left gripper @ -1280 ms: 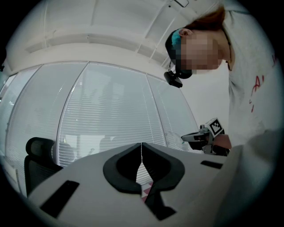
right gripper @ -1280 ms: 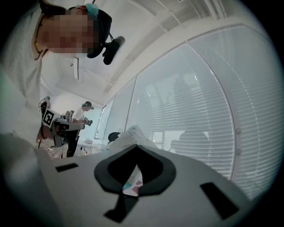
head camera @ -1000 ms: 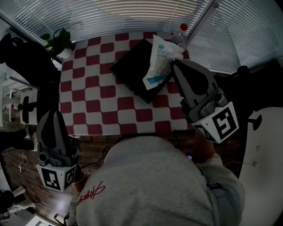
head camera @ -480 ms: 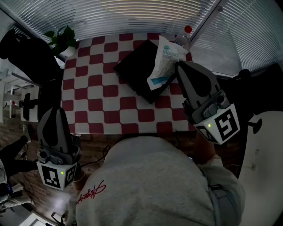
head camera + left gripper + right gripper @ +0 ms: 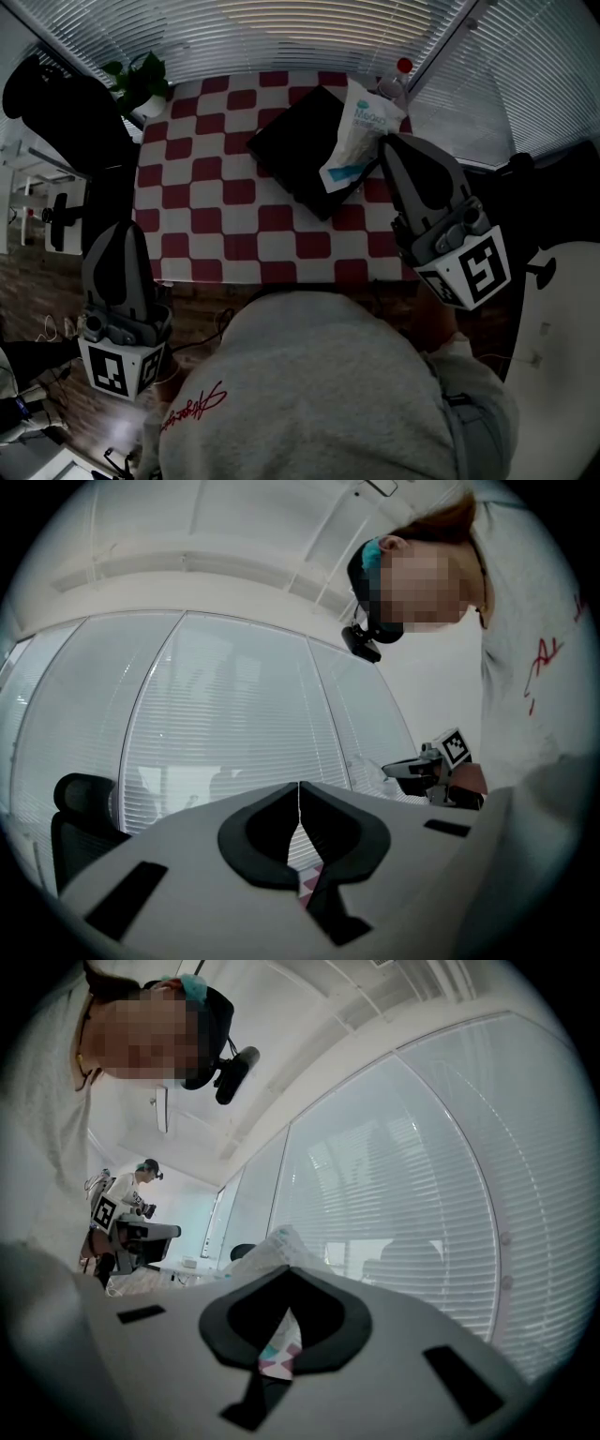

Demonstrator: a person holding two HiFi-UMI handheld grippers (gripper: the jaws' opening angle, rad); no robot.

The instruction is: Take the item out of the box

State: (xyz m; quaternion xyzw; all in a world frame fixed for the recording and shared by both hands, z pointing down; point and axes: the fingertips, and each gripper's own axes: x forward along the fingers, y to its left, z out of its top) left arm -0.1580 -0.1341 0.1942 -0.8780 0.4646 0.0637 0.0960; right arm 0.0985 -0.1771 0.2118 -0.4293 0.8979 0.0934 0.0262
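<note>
Head view above table (image 5: 216, 202), gripper views toward blinds (image 5: 234, 714)

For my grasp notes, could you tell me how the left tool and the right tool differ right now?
The right tool is shut on the white packet; the left tool is shut on nothing. The right tool reaches over the checkered table beside the black box; the left tool sits off the table's near left corner. Both have their jaws together.
</note>
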